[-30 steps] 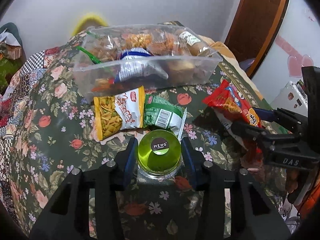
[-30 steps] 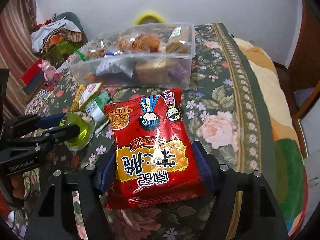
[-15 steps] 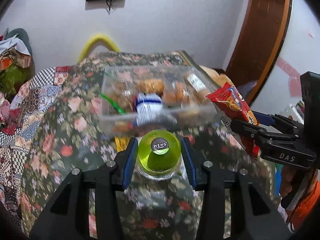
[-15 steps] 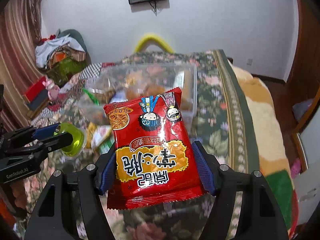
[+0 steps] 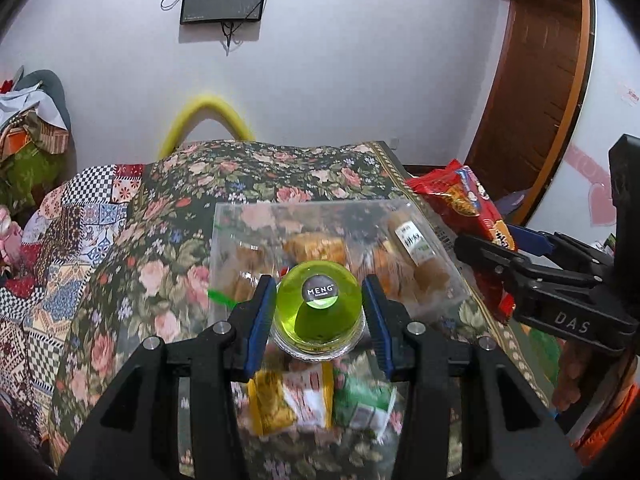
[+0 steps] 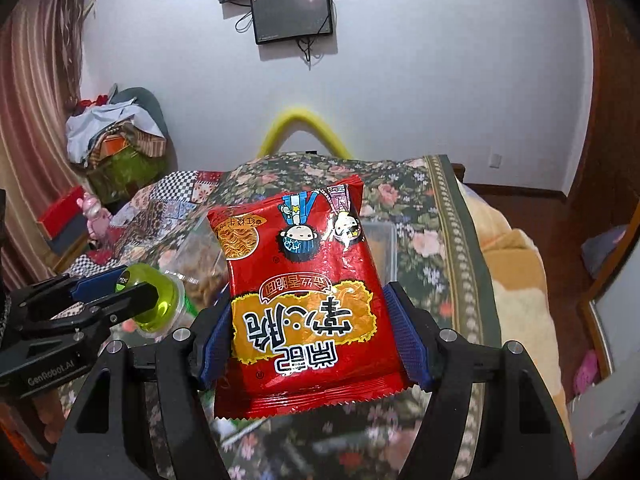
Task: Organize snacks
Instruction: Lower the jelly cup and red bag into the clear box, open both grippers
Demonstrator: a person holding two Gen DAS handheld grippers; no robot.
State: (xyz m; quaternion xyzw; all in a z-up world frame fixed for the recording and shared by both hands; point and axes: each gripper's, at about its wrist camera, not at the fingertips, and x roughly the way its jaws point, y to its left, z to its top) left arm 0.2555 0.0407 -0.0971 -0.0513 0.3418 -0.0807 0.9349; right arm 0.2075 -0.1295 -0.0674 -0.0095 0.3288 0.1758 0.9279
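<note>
My left gripper (image 5: 318, 314) is shut on a green jelly cup (image 5: 318, 306) with a "MENG" label and holds it in the air in front of the clear plastic box (image 5: 240, 232) of snacks on the bed. My right gripper (image 6: 310, 332) is shut on a red noodle snack packet (image 6: 300, 280) and holds it up above the bed; the packet hides most of the box (image 6: 384, 240) in that view. The packet (image 5: 460, 204) and right gripper (image 5: 520, 256) also show at the right of the left wrist view. The cup (image 6: 154, 300) shows at the left of the right wrist view.
A yellow snack packet (image 5: 280, 400) and a green one (image 5: 360, 404) lie on the floral bedspread (image 5: 160, 240) below my left gripper. A yellow curved tube (image 5: 208, 116) stands behind the bed. A wooden door (image 5: 532, 80) is at the right, piled clothes (image 6: 116, 132) at the left.
Both grippers have lifted off the bedspread with their loads. The cameras have tilted up, so the box sits lower in view and the wall screen shows.
</note>
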